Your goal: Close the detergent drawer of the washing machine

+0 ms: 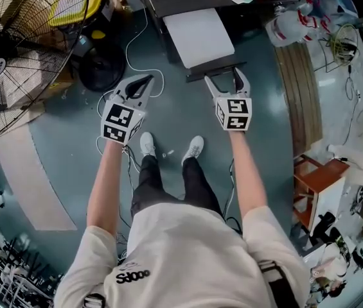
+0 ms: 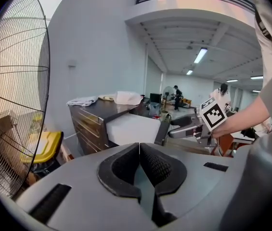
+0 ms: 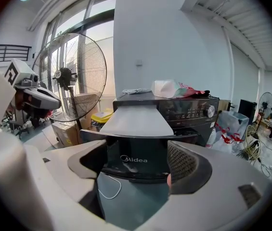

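A: What could go wrong?

B: Detergent drawer (image 1: 200,37) is pulled far out of the washing machine (image 3: 188,109); if the right gripper (image 1: 224,82) pushes w/ one tip only, it prob. skews & jams, or the tip slips off the front panel.

A: Fingers?

B: Right: wide apart, panel showing btwn them, gripping nothing; contact unclear. Left gripper (image 2: 139,146): pressed together, empty; well left of the drawer.

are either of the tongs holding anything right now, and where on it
Nothing is held. The left tongs are shut and empty; the right tongs are open, with the detergent drawer front between the jaws, ungripped.
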The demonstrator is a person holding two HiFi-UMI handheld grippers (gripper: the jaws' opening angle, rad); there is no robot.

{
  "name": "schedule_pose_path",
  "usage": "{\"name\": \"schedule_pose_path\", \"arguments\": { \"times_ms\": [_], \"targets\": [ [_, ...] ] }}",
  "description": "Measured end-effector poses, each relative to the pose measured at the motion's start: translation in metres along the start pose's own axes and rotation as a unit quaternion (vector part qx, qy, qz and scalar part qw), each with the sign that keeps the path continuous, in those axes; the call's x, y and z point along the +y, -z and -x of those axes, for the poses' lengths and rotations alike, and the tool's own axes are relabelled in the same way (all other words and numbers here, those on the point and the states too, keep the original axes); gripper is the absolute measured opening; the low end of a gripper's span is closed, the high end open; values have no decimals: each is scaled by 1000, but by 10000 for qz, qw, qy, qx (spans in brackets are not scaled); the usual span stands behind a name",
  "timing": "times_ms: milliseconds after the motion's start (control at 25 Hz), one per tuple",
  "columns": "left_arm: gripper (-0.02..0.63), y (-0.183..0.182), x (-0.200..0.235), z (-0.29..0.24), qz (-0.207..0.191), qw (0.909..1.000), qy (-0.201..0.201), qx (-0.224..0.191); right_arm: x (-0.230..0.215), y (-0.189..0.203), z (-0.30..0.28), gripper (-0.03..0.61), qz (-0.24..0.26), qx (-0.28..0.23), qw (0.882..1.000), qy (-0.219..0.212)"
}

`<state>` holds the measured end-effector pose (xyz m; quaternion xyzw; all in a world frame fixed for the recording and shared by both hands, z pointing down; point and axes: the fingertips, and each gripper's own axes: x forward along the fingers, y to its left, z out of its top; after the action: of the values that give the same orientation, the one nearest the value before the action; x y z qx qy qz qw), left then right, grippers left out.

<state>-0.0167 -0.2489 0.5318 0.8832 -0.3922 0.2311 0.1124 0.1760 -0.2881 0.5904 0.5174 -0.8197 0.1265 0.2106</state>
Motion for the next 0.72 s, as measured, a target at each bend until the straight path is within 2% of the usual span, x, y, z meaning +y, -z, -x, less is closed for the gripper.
{"name": "schedule_pose_path", "arguments": {
  "times_ms": [440, 720],
  "targets": [
    [18, 6, 5, -8, 43, 10000, 0, 75, -1, -16, -33, 344, -81, -103, 9999, 7],
    [18, 12, 27, -8, 96, 9998, -118, 122, 3, -31, -62, 344, -130, -253, 9996, 91]
  ]
}}
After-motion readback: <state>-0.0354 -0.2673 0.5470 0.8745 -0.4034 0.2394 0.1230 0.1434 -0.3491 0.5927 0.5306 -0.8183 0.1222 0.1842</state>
